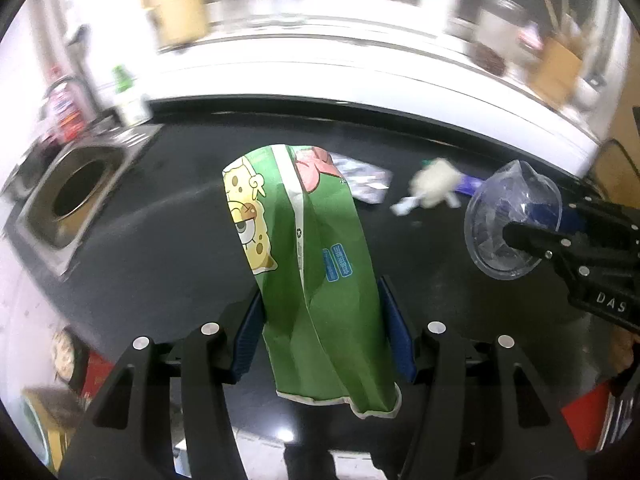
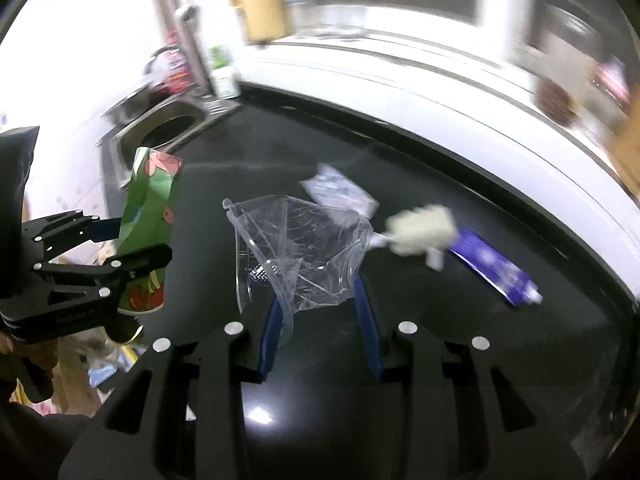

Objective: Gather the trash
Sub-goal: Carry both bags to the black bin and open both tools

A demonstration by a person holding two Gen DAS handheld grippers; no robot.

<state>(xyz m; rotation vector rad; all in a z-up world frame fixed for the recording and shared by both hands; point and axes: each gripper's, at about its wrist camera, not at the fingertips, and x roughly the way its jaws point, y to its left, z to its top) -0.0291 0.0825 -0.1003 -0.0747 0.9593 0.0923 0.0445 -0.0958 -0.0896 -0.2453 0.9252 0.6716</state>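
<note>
Nearest the left wrist camera, the left gripper (image 1: pixel 320 320) has its blue-padded fingers (image 1: pixel 394 328) clenched on a green snack bag (image 1: pixel 316 272), which stands up out of them, twisted and slack, above the black counter (image 1: pixel 160 240). Nearest the right wrist camera, the right gripper (image 2: pixel 316 320) pinches a crumpled clear plastic cup (image 2: pixel 304 248) between its fingers; the plastic is thin and caved in, and exactly how much of it sits between the pads is hard to tell.

Further out, loose trash lies on the counter: a pale crumpled wad (image 2: pixel 420 230), a blue wrapper (image 2: pixel 496 270) just beside it, and a whitish packet (image 2: pixel 340 192) behind the cup. At the far left a round opening in a steel bin lid (image 1: pixel 80 196) is set into the counter, probably where the trash goes.

Both hands are loaded, so nothing more can be picked up before a drop-off. The risks look like these: the floppy bag could snag on the bin's rim and slide out, and the springy cup could pop free of a shallow pinch during the carry.
</note>
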